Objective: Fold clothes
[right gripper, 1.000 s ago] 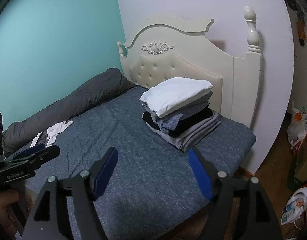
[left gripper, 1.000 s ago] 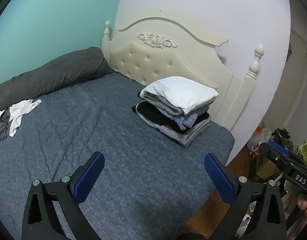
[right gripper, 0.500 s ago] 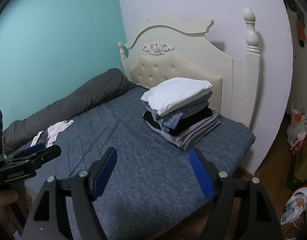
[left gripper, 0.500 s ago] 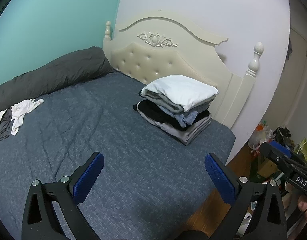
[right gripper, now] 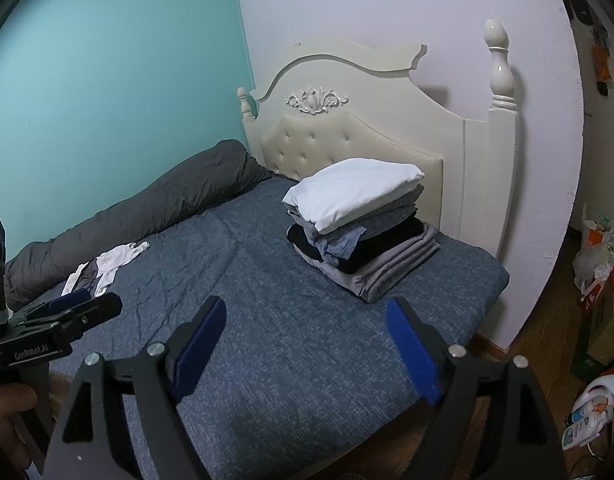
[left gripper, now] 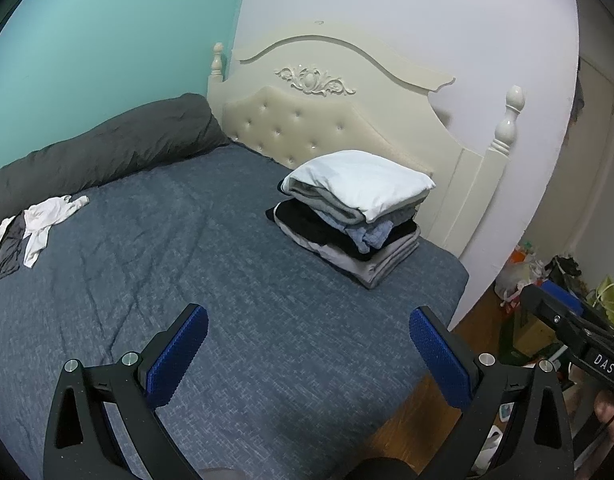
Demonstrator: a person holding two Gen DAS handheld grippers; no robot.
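**Bed layout from my two wrist views**

I see a stack of folded clothes (left gripper: 353,210) on the bed (left gripper: 235,280), just before the headboard (left gripper: 327,120). Loose clothes (left gripper: 35,224) lie far left, beside the rolled duvet (left gripper: 103,152) along the wall.

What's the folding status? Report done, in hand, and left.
Done: a stack of folded clothes topped by a white folded garment sits near the cream headboard. In hand: nothing; the left gripper is open and empty, the right gripper empty, its jaws opening. Left: the crumpled white and grey clothes by the dark grey rolled duvet.
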